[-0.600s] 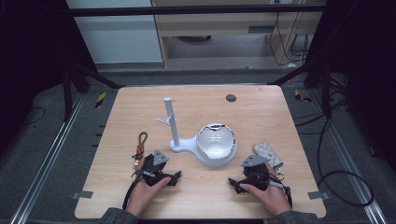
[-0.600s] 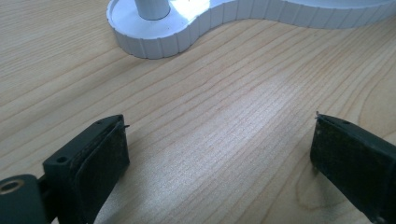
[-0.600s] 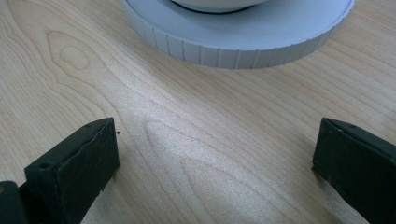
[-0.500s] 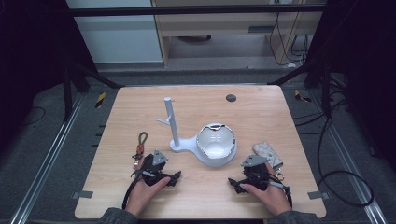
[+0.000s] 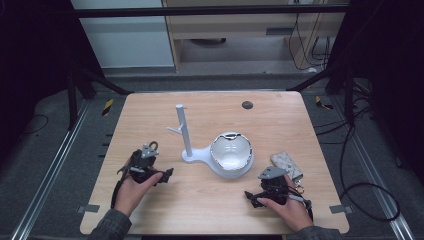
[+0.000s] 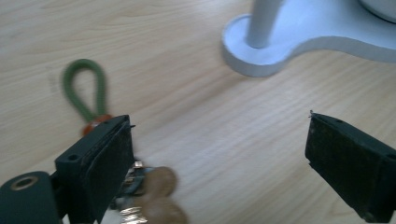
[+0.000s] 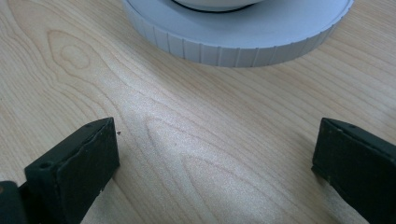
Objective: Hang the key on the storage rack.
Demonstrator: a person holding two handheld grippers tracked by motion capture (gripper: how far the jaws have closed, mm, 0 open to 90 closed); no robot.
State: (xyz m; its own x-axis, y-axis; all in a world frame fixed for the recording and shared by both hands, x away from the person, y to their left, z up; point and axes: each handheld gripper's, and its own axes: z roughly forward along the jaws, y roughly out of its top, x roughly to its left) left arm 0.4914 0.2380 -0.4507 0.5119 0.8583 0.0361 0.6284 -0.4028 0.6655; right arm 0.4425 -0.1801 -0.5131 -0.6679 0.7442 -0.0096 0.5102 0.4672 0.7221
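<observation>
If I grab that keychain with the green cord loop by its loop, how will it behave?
The green cord loop lies in a soft curve on the table, so it would probably flex rather than stay stiff. The metal bits below it, beside a jaw of the left hand-held gripper, would likely dangle and swing. It looks small, so probably light.

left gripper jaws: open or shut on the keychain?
Open. In the left gripper view the left gripper has bare wood between its wide-apart jaws; the keychain lies outside its left jaw, ungripped.
</observation>
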